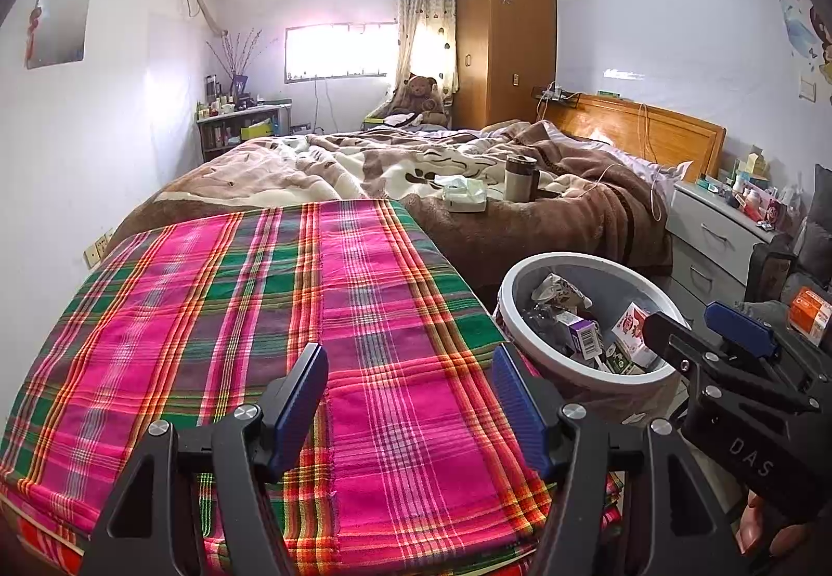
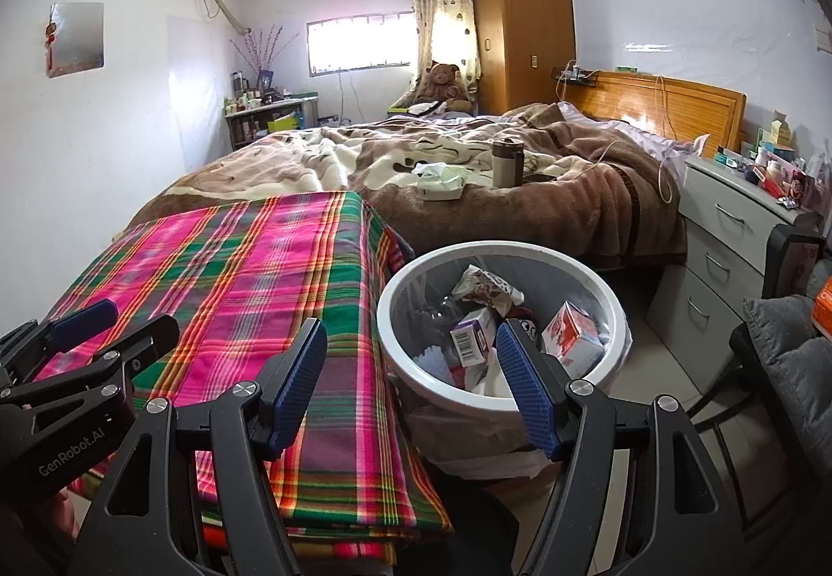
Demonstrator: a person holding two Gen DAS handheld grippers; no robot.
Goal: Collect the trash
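A white round trash bin (image 2: 416,370) stands on the floor right of a table covered with a pink and green plaid cloth (image 1: 291,316). It holds several cartons and wrappers, among them a purple box (image 2: 470,334) and a red and white carton (image 2: 572,331). The bin also shows in the left wrist view (image 1: 587,376). My left gripper (image 1: 408,378) is open and empty above the plaid cloth. My right gripper (image 2: 411,357) is open and empty over the bin's near left rim. It also shows at the right of the left wrist view (image 1: 697,326).
A bed with a brown blanket (image 2: 520,207) lies behind, with a tumbler (image 2: 505,162) and a tissue pack (image 2: 439,183) on it. A white drawer unit (image 2: 728,233) with clutter on top stands at the right. A dark chair with a grey cushion (image 2: 790,357) is at the near right.
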